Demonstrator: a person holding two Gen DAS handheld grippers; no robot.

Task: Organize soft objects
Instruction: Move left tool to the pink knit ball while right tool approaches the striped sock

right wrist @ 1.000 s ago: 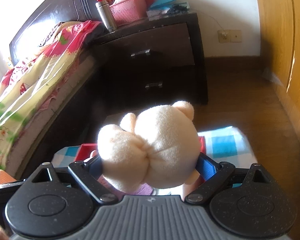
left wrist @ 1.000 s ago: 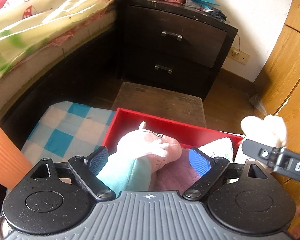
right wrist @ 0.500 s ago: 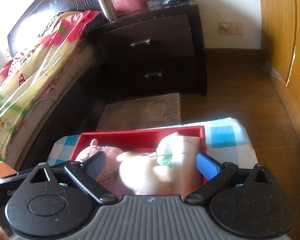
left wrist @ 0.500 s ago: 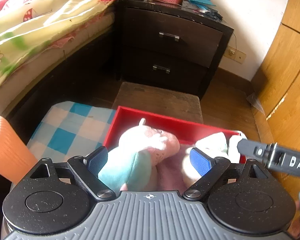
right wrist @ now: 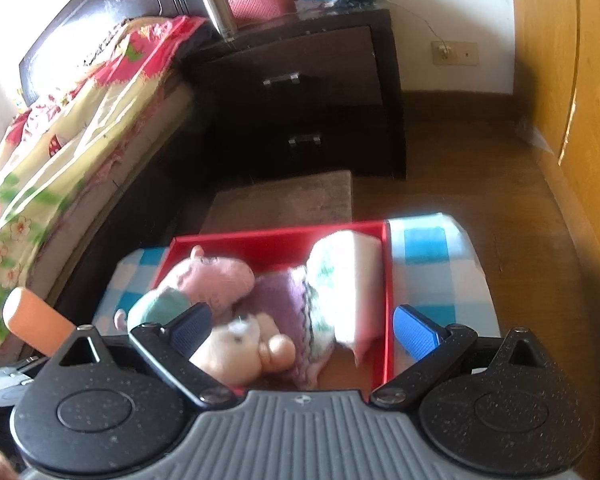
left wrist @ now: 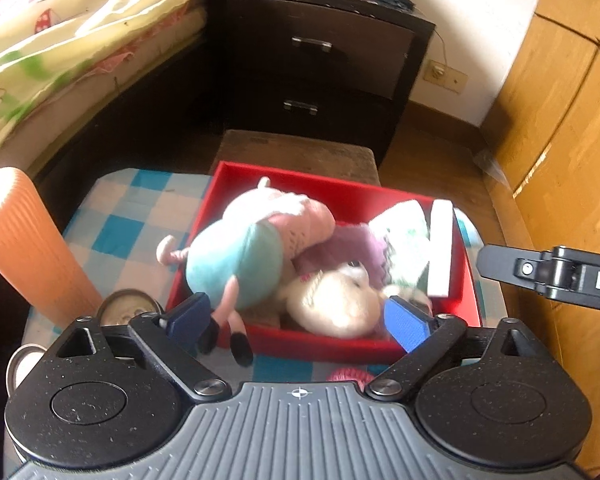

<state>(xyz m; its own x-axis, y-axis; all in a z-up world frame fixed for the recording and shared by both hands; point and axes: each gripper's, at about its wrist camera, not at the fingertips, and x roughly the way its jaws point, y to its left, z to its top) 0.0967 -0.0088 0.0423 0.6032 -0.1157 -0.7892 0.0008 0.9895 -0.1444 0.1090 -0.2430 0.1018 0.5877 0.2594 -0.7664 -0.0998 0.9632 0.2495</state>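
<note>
A red box point(left wrist: 340, 346) point(right wrist: 386, 280) stands on a blue-and-white checked cloth point(left wrist: 132, 220) point(right wrist: 428, 272). In it lie a pink pig plush in a teal dress point(left wrist: 252, 248) point(right wrist: 204, 280), a cream bear plush point(left wrist: 336, 308) point(right wrist: 236, 348), a purple cloth point(left wrist: 348, 244) point(right wrist: 276, 292) and a white folded cloth point(left wrist: 408, 236) point(right wrist: 348, 272). My left gripper point(left wrist: 298, 320) is open and empty above the box's near edge. My right gripper point(right wrist: 302, 330) is open and empty above the box; part of it shows in the left wrist view point(left wrist: 548, 276).
An orange ribbed roll point(left wrist: 24, 244) point(right wrist: 36, 320) stands left of the box, with round metal lids point(left wrist: 128, 310) beside it. A brown stool point(left wrist: 296, 152), a dark nightstand point(left wrist: 312, 60) and a bed point(left wrist: 60, 40) lie beyond. Wooden wardrobe doors point(left wrist: 560, 120) stand at right.
My right gripper opened and let the cream bear fall into the red box. Both grippers have pulled back and up from the box.
</note>
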